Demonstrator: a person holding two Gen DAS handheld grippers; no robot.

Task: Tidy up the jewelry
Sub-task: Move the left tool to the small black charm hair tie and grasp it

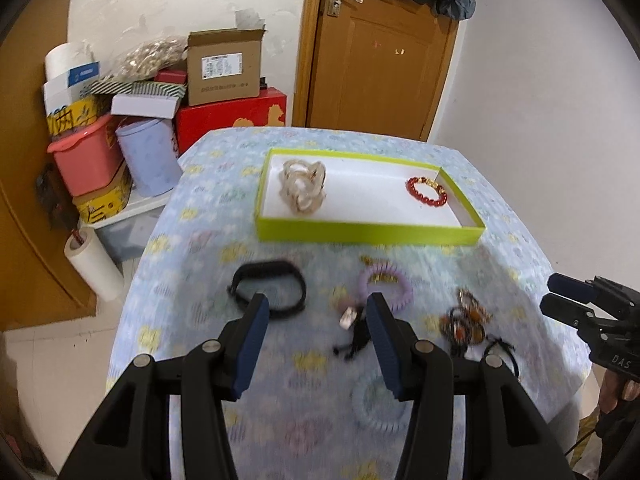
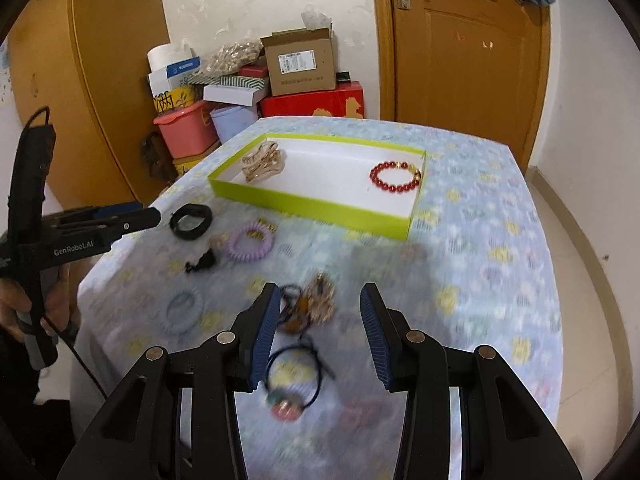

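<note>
Upper-centre tray (image 1: 360,236) holds red bead bracelet (image 1: 427,192) and gold bangles (image 1: 303,187); several pieces remain loose below. Left gripper (image 1: 316,312) and right gripper (image 2: 318,304) both spread, empty.

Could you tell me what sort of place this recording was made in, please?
Probably a room in a home: a wooden door, boxes and tubs stacked in the corner, and a table under a floral cloth strewn with jewelry.

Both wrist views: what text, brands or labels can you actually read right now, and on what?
"GenRobot.AI": on the left gripper body, right wrist view.
"DAS": on the right gripper body, left wrist view; more letters may be cut off.
Shipping label on the cardboard box: print too small to read.
Blue label on the white box: unreadable.
Characters on the yellow box: too blurred to read.
</note>
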